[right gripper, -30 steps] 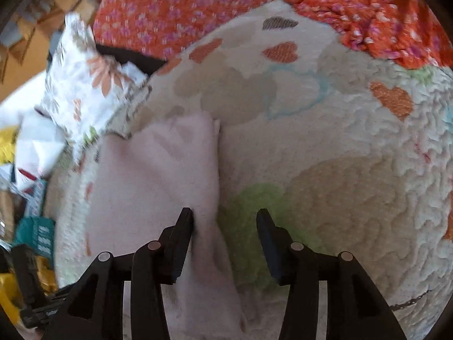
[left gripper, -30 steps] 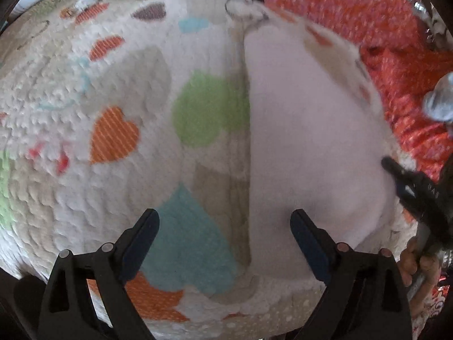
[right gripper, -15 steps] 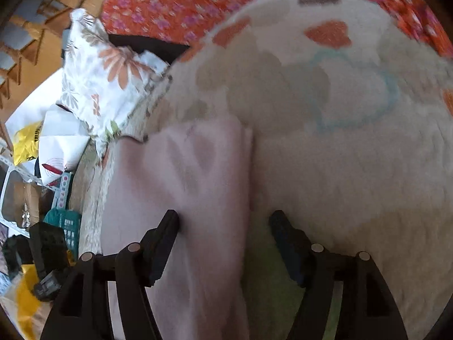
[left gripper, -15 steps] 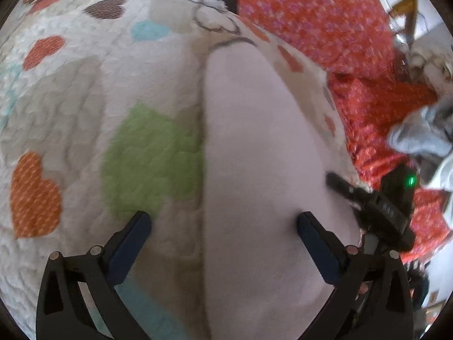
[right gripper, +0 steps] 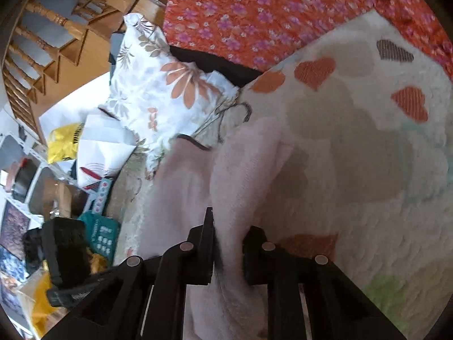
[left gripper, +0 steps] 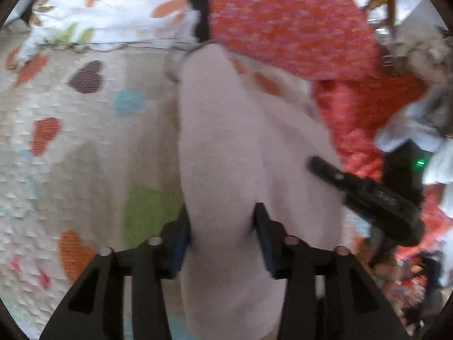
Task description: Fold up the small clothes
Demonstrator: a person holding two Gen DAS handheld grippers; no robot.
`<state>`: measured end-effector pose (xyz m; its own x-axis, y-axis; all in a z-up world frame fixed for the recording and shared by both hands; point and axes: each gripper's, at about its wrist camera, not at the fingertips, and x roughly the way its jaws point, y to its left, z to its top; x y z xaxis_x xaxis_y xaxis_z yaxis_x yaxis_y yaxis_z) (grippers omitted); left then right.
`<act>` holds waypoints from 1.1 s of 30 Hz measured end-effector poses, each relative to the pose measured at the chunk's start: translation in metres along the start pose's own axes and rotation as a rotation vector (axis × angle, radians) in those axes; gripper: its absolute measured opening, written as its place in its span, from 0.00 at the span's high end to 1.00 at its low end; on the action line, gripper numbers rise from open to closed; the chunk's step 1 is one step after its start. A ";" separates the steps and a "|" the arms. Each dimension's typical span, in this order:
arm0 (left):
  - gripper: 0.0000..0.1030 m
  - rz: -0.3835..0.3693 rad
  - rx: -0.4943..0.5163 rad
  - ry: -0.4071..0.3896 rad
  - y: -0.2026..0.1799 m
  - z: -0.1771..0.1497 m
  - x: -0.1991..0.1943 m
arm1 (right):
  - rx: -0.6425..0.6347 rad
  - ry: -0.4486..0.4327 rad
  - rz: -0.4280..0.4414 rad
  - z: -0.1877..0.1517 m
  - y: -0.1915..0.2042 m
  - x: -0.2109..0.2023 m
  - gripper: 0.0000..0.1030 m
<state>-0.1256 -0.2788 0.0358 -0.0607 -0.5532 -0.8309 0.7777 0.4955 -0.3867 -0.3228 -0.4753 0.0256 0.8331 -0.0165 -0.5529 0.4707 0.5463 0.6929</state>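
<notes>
Landmark: the heart-print quilt (left gripper: 85, 147), white with orange, green, blue and brown hearts; all places are given relative to it.
Task item: a pale pink cloth (left gripper: 223, 147) is laid on the quilt along its edge, with one long edge raised off the quilt into a ridge.
Left tongs (left gripper: 222, 226): the jaws are closing, and the raised fold of the pink cloth is pinched between the blue pads at the near end of the ridge.
Right tongs (right gripper: 229, 240): the jaws are closing, and a gathered bunch of the same cloth is pinched between the black pads above the quilt.
Left wrist view only: the right tongs are seen from outside (left gripper: 368, 195) at the cloth's far side, beyond the quilt's edge, with a green indicator light (left gripper: 421, 163) lit on the black body. Grey-white clothing (left gripper: 419, 107) is seen past the quilt on the orange floral bedding (left gripper: 283, 19).
Right wrist view only: a wooden stair railing (right gripper: 51, 36), a yellow bag (right gripper: 62, 141) and a teal box (right gripper: 102, 232) are shown beside the bed, off the quilt.
Both views: a floral pillow (right gripper: 167, 90) is shown at the quilt's end, just beyond the cloth.
Sharpness: the left wrist view is blurred; the cloth's hem detail cannot be told.
</notes>
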 end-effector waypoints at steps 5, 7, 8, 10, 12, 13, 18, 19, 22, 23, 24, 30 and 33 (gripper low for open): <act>0.30 0.058 -0.134 0.079 0.042 -0.021 0.035 | 0.115 0.123 -0.231 -0.008 -0.058 0.037 0.64; 0.30 0.015 -0.175 0.068 0.055 -0.025 0.027 | 0.183 0.119 -0.199 -0.015 -0.076 0.032 0.60; 0.30 0.020 -0.183 0.057 0.059 -0.030 0.017 | 0.204 0.096 -0.180 -0.017 -0.079 0.023 0.58; 0.30 0.060 -0.173 0.020 0.061 -0.038 -0.003 | 0.177 0.066 -0.221 -0.017 -0.073 0.008 0.58; 0.29 0.103 -0.151 -0.020 0.061 -0.047 -0.024 | 0.115 0.029 -0.232 -0.017 -0.054 -0.008 0.56; 0.29 0.114 -0.146 -0.034 0.061 -0.050 -0.032 | 0.090 0.017 -0.220 -0.017 -0.046 -0.015 0.56; 0.27 0.168 -0.182 -0.110 0.067 -0.078 -0.072 | -0.083 0.024 -0.104 -0.036 0.029 -0.021 0.57; 0.27 0.173 -0.192 -0.118 0.069 -0.081 -0.077 | -0.131 0.042 -0.088 -0.045 0.046 -0.015 0.58; 0.26 0.203 -0.204 -0.134 0.073 -0.098 -0.094 | -0.224 0.102 -0.043 -0.072 0.080 0.006 0.60; 0.26 0.214 -0.200 -0.142 0.072 -0.102 -0.099 | -0.225 0.120 -0.020 -0.079 0.085 0.014 0.61; 0.26 0.226 -0.195 -0.151 0.072 -0.106 -0.103 | -0.213 0.147 0.021 -0.089 0.087 0.021 0.61; 0.23 0.299 -0.160 -0.207 0.070 -0.129 -0.130 | -0.080 0.274 0.010 -0.142 0.052 0.069 0.63; 0.23 0.326 -0.136 -0.232 0.067 -0.133 -0.138 | -0.047 0.268 0.034 -0.145 0.049 0.055 0.63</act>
<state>-0.1487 -0.0800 0.0710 0.3290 -0.4812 -0.8125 0.6421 0.7449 -0.1812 -0.2957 -0.3284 -0.0379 0.7384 0.2211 -0.6371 0.4246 0.5815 0.6940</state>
